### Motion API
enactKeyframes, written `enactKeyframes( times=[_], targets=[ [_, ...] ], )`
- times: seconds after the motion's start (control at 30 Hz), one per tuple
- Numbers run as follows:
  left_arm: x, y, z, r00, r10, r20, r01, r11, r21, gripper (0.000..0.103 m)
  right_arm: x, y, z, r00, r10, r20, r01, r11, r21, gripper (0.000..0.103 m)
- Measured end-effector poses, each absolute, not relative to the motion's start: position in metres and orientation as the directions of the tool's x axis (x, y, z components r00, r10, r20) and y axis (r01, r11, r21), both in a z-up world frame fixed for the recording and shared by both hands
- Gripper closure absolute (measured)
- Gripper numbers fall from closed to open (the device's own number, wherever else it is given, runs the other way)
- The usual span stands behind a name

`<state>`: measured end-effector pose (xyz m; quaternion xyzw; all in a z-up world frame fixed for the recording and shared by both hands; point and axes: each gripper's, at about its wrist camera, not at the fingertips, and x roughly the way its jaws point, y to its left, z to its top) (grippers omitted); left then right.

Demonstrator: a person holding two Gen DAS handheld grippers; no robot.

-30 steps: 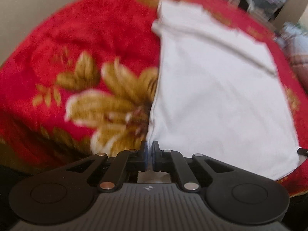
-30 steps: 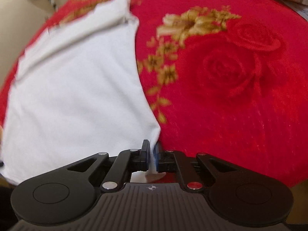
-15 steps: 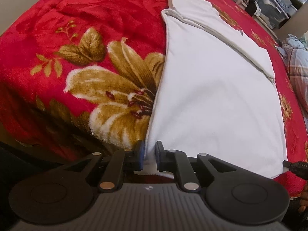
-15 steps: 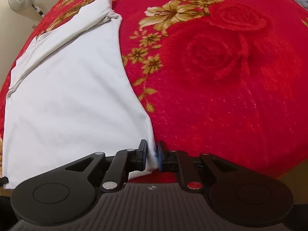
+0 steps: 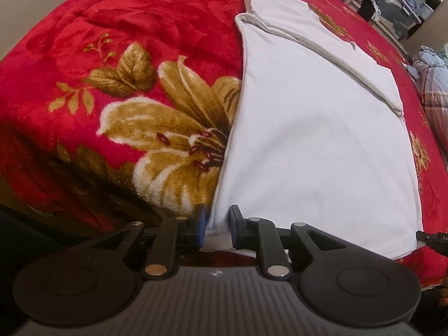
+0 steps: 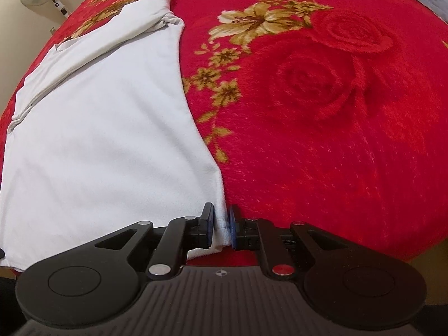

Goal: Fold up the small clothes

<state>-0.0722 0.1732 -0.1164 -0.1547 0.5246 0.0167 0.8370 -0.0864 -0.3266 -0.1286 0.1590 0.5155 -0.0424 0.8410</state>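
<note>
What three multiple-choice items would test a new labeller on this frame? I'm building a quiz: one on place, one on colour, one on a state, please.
1. Where does the left gripper sit on the white garment?
A. its near left corner
B. its far edge
C. its middle

2. What colour is the blanket under the garment?
A. blue with stripes
B. red with gold flowers
C. plain grey

3. How do the right gripper's jaws stand?
A. wide open, away from the cloth
B. shut on nothing
C. slightly parted, with the garment's corner between them

Answers: 1 A, the near left corner lies between its fingers; 2 B, red pile with gold lilies shows in both views; 3 C, white cloth fills a narrow gap.
</note>
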Motion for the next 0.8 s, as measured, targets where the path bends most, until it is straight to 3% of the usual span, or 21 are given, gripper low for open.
enactKeyframes(
  times=[0.27,0.4,0.8],
  targets=[
    [-0.0717,0.1705,-0.1170,0.440,-0.126,-0.889,-0.177,0.958,-0.224,0.080,-0.0847,-0.3258,-0.1299,0.459,0.094,-0.883,0.236,0.946,0.223,0.088],
    [-0.0723,0.1679,-0.1194,0.426,-0.116,-0.897,-0.167,0.965,-0.204,0.073,-0.0842,-0.3243,-0.1300,0.459,0.093,-0.883,0.230,0.948,0.219,0.086],
    [-0.0731,0.1678,-0.1202,0.428,-0.114,-0.896,-0.163,0.966,-0.200,0.073,-0.0852,-0.3227,-0.1299,0.464,0.088,-0.882,0.224,0.951,0.213,0.086]
  ],
)
